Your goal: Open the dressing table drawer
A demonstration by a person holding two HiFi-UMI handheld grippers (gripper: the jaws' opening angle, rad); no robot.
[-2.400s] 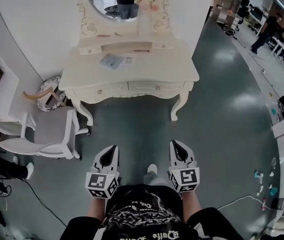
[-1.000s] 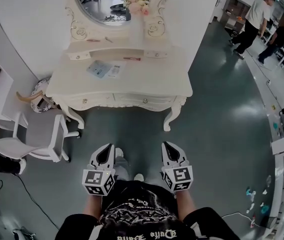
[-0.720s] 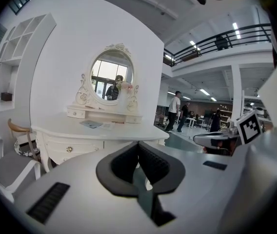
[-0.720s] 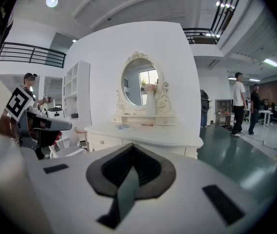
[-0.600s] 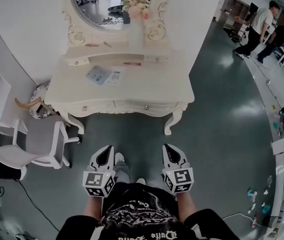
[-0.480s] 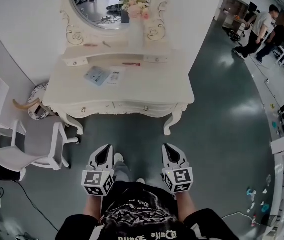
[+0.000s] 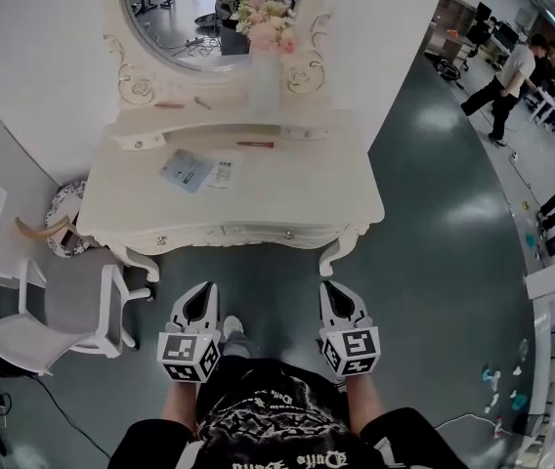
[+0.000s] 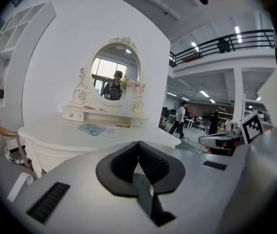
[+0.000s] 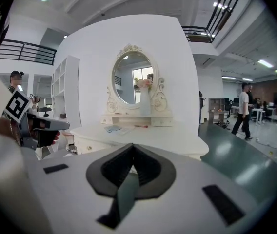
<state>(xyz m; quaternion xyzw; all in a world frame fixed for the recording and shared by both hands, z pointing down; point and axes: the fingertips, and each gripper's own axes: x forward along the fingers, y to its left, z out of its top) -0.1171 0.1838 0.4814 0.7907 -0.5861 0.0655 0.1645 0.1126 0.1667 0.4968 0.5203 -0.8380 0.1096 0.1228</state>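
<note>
Since the earlier frames the person has advanced on the furniture: the left gripper (image 7: 202, 291) and right gripper (image 7: 332, 289), jaws pressed together on nothing, hang short of the dressing table (image 7: 297, 189), whose drawer (image 7: 248, 234) is shut, so reaching, gripping a knob (image 7: 288, 234) and pulling all remain.

I have the table (image 7: 258, 203) straight ahead, backed against the wall. The mirror (image 7: 214, 13) stands at its rear, above a raised shelf (image 7: 175, 133), with a vase (image 7: 263, 81) before the mirror's right side. Two papers (image 7: 188, 169) lie side by side on the top, left of centre, with a pen (image 7: 255, 145) behind them. The drawer (image 7: 224, 234) sits in the front edge. A chair (image 7: 67, 306) stands left of the table. My left gripper (image 7: 204, 290) and right gripper (image 7: 331, 287) sit side by side, near the drawer but apart from it.
</note>
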